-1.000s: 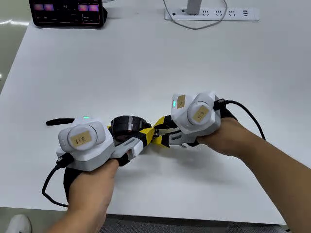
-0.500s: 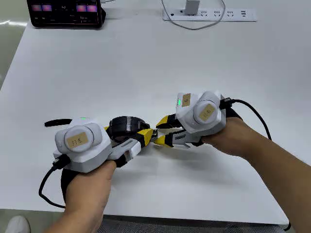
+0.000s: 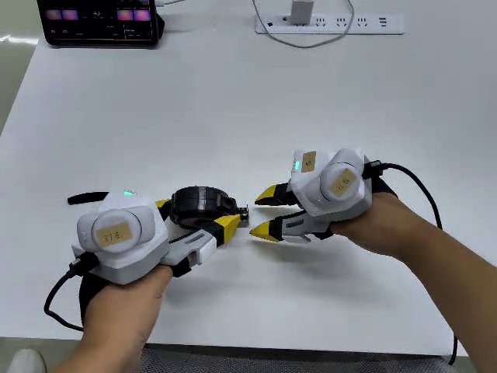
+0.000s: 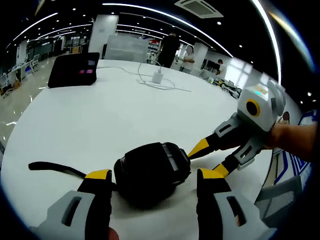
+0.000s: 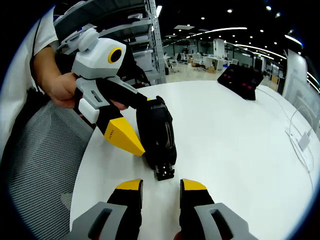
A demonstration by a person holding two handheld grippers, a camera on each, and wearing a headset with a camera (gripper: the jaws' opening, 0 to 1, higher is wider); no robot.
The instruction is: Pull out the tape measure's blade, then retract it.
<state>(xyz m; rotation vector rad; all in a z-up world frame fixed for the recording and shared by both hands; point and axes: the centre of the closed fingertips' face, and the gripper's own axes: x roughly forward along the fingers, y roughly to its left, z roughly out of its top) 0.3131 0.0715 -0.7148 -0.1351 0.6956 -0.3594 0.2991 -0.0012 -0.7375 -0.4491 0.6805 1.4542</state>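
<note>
Near the front edge of the white table (image 3: 233,101), the black tape measure (image 3: 200,205) sits with its metal hook tab (image 3: 242,210) pointing toward the right gripper (image 3: 262,211). The left gripper (image 3: 194,215) has its yellow-tipped jaws closed in on the case, one along each flank. In the left gripper view the case sits squarely between them with hardly a sliver of gap on either side. The right gripper's jaws stand partly apart and hold nothing. In the right gripper view the hook tab lies just ahead of the tips, in line with the gap and touching neither. The blade is wound in, with the tab resting at the mouth of the case. A black strap (image 3: 87,197) trails from the case off to the left. Along the far edge lie a white power strip (image 3: 330,23) and a dark screen (image 3: 97,19), well apart from the work.
</note>
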